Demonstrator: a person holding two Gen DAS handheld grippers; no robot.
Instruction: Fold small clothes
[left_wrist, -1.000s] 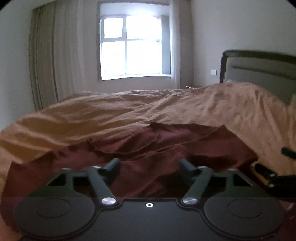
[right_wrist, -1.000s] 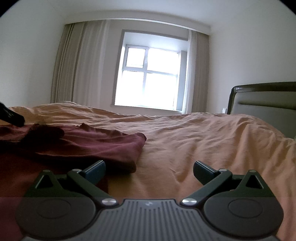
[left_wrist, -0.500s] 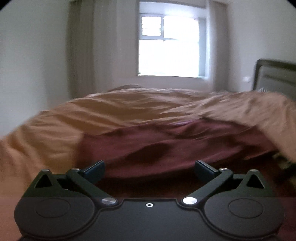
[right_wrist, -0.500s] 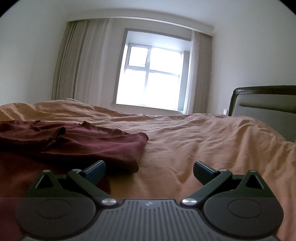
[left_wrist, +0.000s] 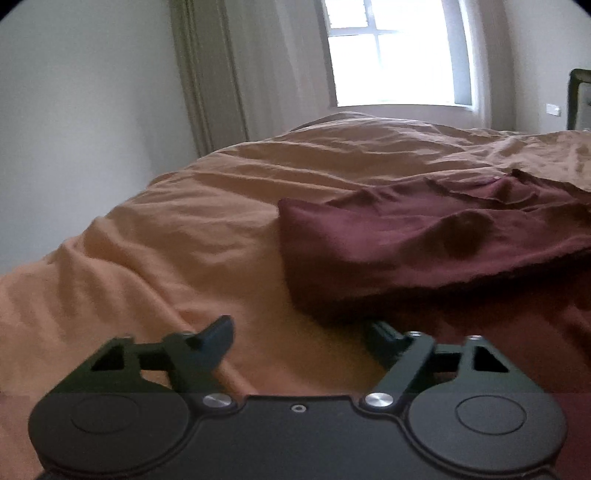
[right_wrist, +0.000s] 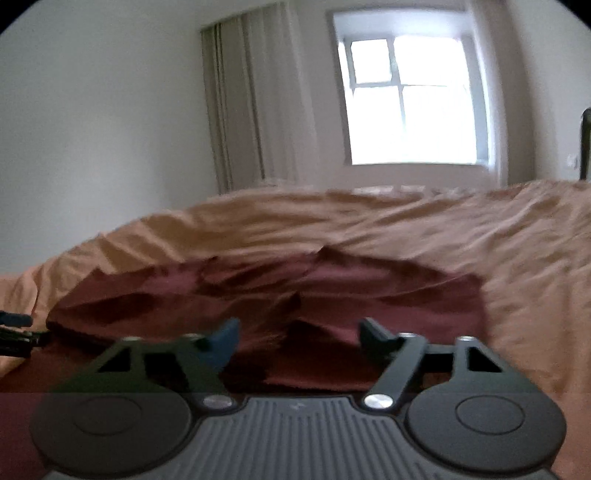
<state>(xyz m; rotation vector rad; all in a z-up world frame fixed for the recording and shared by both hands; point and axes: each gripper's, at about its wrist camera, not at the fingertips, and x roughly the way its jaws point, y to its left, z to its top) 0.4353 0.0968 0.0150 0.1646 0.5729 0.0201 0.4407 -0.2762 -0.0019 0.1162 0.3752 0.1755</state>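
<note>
Both jaws gaped wide, nothing held: left gripper (left_wrist: 301, 334) sat at the maroon garment's (left_wrist: 424, 243) folded edge on the orange bedspread (left_wrist: 166, 240), right gripper (right_wrist: 299, 334) low over it; a shallow pinch risked snagging bedding too

1. The left tool (left_wrist: 301, 338) is held low and nearly level, its two fingers spread wide with nothing between them.
2. Its left finger (left_wrist: 218, 338) is dark and in plain sight; its right finger (left_wrist: 384, 338) has its tip partly hidden by dark red cloth.
3. The right tool (right_wrist: 299, 336) is also low and level, pointing forward, fingers parted with an empty gap.
4. The right tool's left fingertip (right_wrist: 225, 334) looks bluish and blurred; its right fingertip (right_wrist: 376, 336) is sharper.
5. At the far left edge of the right wrist view, part of the left tool shows, dark and blurred.
</note>
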